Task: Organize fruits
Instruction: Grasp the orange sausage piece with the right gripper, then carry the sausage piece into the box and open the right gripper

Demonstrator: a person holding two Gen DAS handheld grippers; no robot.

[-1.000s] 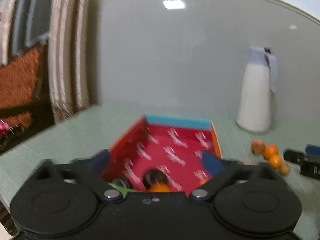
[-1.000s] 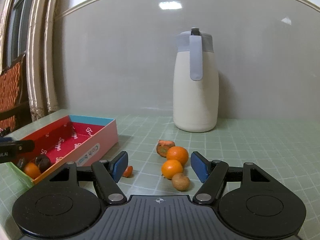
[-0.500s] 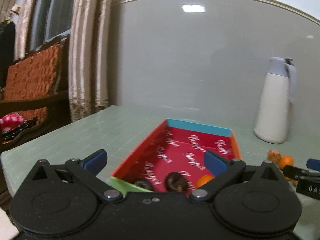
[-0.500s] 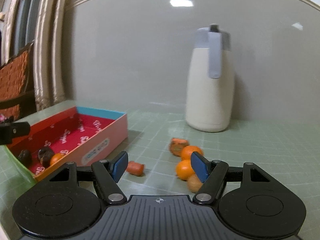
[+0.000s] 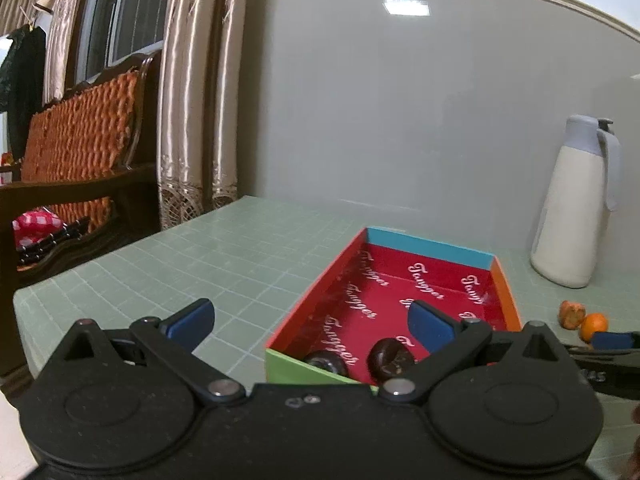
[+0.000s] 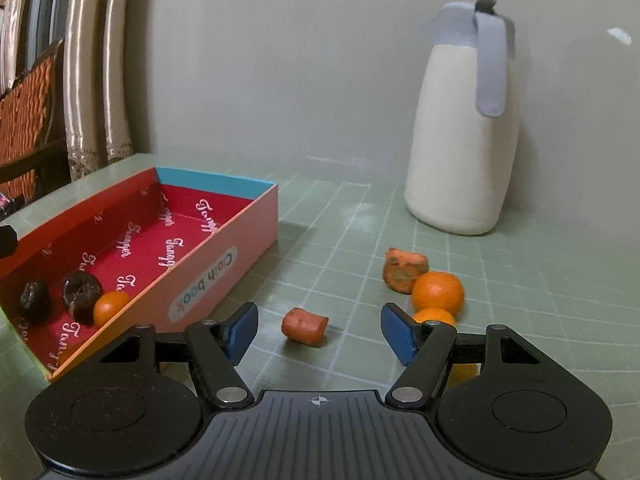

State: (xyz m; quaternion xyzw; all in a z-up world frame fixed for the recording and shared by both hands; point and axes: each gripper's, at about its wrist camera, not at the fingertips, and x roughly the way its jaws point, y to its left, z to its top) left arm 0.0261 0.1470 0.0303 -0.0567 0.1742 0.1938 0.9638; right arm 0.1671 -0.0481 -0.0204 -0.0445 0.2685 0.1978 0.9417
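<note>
box [image 6: 224, 248] holds two dark fruits [image 6: 82, 292], one orange [image 6: 110, 307].

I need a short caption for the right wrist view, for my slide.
Open right gripper faces a carrot piece on the green mat, beside the red box of fruits.

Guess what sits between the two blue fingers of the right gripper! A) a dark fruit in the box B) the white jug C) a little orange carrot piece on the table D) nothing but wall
C: in the right wrist view the carrot piece lies on the green table, framed by the open right gripper.
</note>
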